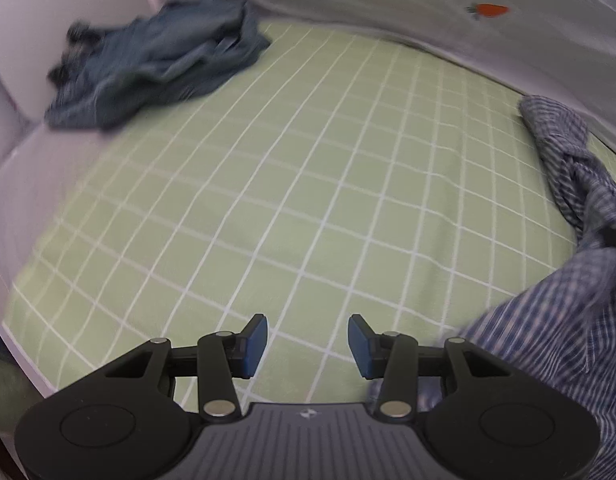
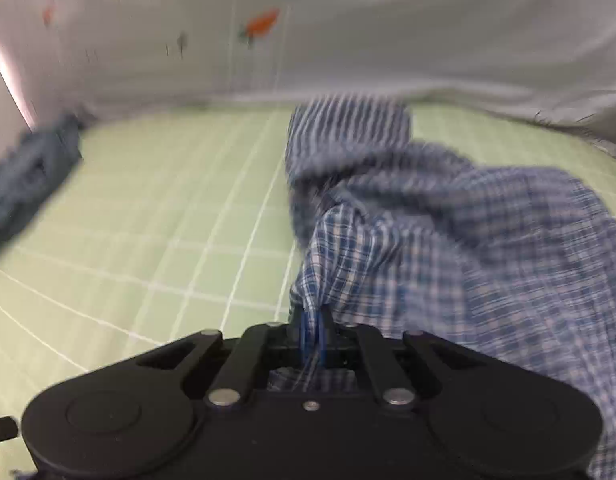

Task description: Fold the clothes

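Note:
A blue-and-white checked shirt lies crumpled on the right side of a green bed sheet with white grid lines. My right gripper is shut on a fold of that shirt, and the cloth bunches up from its blue pads. In the left wrist view the same checked shirt fills the right edge. My left gripper hovers open above the bare sheet just left of the shirt, with nothing between its fingers. A dark blue-grey garment lies rumpled at the far left corner.
A white quilt with small carrot prints runs along the far side of the bed. The same quilt fills the top of the right wrist view. A pale wall or headboard rises at the left.

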`<state>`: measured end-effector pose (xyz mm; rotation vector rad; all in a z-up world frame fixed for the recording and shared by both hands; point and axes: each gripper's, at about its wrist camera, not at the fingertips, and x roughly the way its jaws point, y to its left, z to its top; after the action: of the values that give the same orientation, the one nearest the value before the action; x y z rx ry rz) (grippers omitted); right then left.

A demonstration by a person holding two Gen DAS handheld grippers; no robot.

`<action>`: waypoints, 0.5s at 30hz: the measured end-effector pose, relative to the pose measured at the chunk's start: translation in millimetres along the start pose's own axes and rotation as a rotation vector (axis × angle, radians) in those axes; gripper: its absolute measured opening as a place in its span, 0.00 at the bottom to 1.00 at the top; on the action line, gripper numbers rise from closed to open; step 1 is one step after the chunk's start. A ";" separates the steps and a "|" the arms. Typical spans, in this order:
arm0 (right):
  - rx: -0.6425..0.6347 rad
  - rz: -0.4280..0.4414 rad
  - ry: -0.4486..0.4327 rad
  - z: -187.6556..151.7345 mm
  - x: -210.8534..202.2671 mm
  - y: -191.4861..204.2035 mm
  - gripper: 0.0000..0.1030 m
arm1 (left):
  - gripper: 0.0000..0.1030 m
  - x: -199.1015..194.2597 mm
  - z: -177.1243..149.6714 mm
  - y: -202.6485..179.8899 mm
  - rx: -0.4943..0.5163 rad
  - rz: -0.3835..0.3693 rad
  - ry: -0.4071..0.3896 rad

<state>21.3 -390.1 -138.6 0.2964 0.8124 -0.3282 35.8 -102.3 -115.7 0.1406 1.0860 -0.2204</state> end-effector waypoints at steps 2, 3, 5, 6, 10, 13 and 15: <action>0.026 -0.003 -0.060 -3.4 -32.3 -23.3 0.06 | 0.45 -6.9 -1.8 -6.6 -0.002 -0.021 -0.012; 0.046 -0.007 -0.080 -6.4 -46.5 -37.0 0.06 | 0.45 -9.4 -3.0 -10.2 -0.007 -0.035 -0.014; 0.095 -0.025 -0.105 -15.6 -70.8 -67.9 0.06 | 0.45 -14.0 -6.1 -18.1 -0.009 -0.061 -0.017; 0.111 -0.052 -0.109 -22.1 -77.8 -83.5 0.06 | 0.45 -15.3 -7.7 -24.1 0.000 -0.068 -0.018; 0.175 -0.237 -0.034 -65.8 -85.7 -144.1 0.05 | 0.45 -17.6 -14.5 -49.9 0.054 -0.091 -0.021; 0.322 -0.282 0.041 -94.3 -88.4 -183.0 0.05 | 0.45 -18.9 -17.1 -68.1 0.092 -0.117 -0.021; 0.359 -0.278 0.027 -101.4 -97.4 -189.2 0.13 | 0.45 -19.0 -18.0 -79.4 0.116 -0.134 -0.018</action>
<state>-182.7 -506.8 -156.9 0.5254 0.8205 -0.7351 -7.8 -173.2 -107.6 0.1693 1.0661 -0.4048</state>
